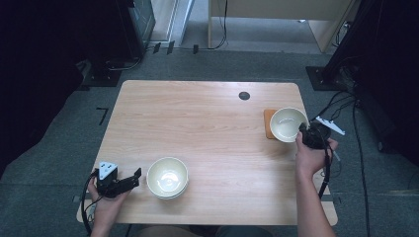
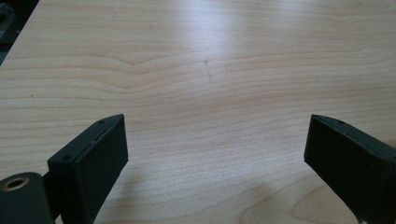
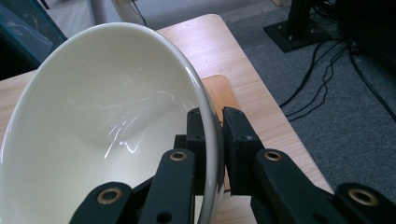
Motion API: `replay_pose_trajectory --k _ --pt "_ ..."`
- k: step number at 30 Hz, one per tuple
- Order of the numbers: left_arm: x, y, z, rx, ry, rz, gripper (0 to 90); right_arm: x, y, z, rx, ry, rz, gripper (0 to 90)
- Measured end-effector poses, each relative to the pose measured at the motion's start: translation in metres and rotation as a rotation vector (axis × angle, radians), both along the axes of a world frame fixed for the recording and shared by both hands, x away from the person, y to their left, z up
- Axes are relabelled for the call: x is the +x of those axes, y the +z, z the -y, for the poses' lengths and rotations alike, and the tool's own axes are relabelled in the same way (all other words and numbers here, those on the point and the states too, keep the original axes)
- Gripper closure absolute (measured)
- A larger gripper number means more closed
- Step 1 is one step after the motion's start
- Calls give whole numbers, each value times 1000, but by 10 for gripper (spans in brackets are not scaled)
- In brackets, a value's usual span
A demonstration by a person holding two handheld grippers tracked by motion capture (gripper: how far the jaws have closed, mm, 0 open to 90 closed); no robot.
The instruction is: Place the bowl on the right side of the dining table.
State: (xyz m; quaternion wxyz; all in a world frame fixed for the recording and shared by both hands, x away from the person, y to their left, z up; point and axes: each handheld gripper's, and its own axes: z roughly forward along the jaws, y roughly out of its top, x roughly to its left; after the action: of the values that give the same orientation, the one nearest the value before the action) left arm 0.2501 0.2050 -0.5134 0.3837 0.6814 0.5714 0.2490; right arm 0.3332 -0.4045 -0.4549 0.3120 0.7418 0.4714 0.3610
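Observation:
A cream bowl (image 1: 287, 124) hangs tilted over an orange coaster (image 1: 268, 123) at the table's right side. My right gripper (image 1: 302, 131) is shut on its rim; in the right gripper view one jaw sits inside the bowl (image 3: 93, 121), the other outside, pinching the rim where the right gripper (image 3: 214, 122) closes. The orange coaster (image 3: 223, 93) shows just past the bowl's edge. Near the front left, a stack of cream bowls (image 1: 168, 177) rests on the table. My left gripper (image 1: 136, 177) lies just left of that stack, jaws wide apart. In the left gripper view the left gripper (image 2: 215, 140) has bare wood between its jaws.
The wooden table (image 1: 197, 123) has a dark round grommet (image 1: 244, 96) near its far edge. Cables (image 3: 322, 79) trail over grey carpet off the right edge. Dark equipment stands beyond the far left and right corners.

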Motion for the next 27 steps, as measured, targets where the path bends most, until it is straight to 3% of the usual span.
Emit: replay_pose_trajectory --k 9,16,22,27 --pt "0 0 1 8 0 0 57 18 -3 7 26 -25 -40 830" --pt "0 0 0 2 -3 -5 56 34 -17 11 100 -65 -86 830" --pt "0 0 0 0 -3 -6 57 42 -23 13 144 -85 -94 829" --pt "0 0 1 3 -5 -6 56 50 -24 13 146 -91 -104 830"
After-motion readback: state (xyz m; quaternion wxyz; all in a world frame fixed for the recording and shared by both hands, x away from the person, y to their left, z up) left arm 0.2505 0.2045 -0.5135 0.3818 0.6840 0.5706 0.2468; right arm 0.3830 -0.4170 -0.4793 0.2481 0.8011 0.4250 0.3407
